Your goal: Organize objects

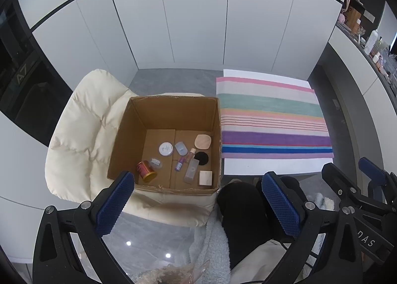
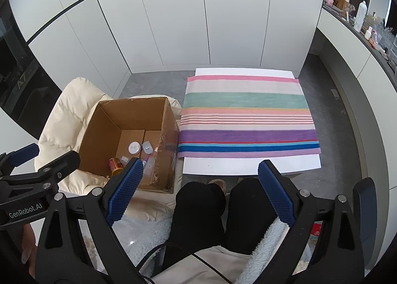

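Note:
An open cardboard box (image 1: 124,140) (image 2: 99,130) rests on a cream padded chair (image 1: 82,130) (image 2: 67,110). On its bottom lie several small cosmetics: a red can (image 1: 146,171) (image 2: 115,163), a white round jar (image 1: 165,148) (image 2: 134,147), a clear bottle (image 1: 191,172), a beige puff (image 1: 202,141), a black disc (image 1: 201,158) and a white square case (image 1: 205,177). My left gripper (image 1: 198,184) hovers open above the box's near edge, nothing between its blue pads. My right gripper (image 2: 201,172) is open over the person's knees, empty.
A low white table (image 1: 273,167) (image 2: 248,167) with a striped cloth (image 1: 270,120) (image 2: 248,115) stands right of the box. The person's black-clad legs (image 2: 198,209) sit below the grippers. White cabinets stand behind. A cluttered counter (image 2: 367,30) runs along the right.

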### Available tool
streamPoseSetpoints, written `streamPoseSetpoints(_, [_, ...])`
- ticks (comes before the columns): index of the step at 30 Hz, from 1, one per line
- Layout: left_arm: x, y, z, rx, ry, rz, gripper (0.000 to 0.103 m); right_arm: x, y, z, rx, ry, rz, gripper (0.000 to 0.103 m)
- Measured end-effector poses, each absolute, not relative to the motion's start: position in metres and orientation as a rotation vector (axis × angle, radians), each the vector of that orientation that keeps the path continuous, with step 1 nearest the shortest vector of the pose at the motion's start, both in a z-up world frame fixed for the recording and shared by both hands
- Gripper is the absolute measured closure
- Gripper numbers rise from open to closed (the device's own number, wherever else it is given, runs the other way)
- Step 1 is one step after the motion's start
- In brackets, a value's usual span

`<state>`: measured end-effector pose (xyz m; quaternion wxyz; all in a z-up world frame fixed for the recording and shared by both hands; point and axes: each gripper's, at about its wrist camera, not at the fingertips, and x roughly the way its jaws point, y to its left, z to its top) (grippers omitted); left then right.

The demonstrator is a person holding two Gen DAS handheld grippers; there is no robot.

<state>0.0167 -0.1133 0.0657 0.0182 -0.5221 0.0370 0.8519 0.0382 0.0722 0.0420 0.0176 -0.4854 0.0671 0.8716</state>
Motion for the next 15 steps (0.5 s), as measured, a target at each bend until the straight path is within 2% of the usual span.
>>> streamPoseSetpoints(15, [0.0169, -0.1123, 0.0648, -1.621, 0.140, 2.649, 0.000, 0.0363, 0.0718, 0.0391, -1.514, 0.220, 2.706, 0.007])
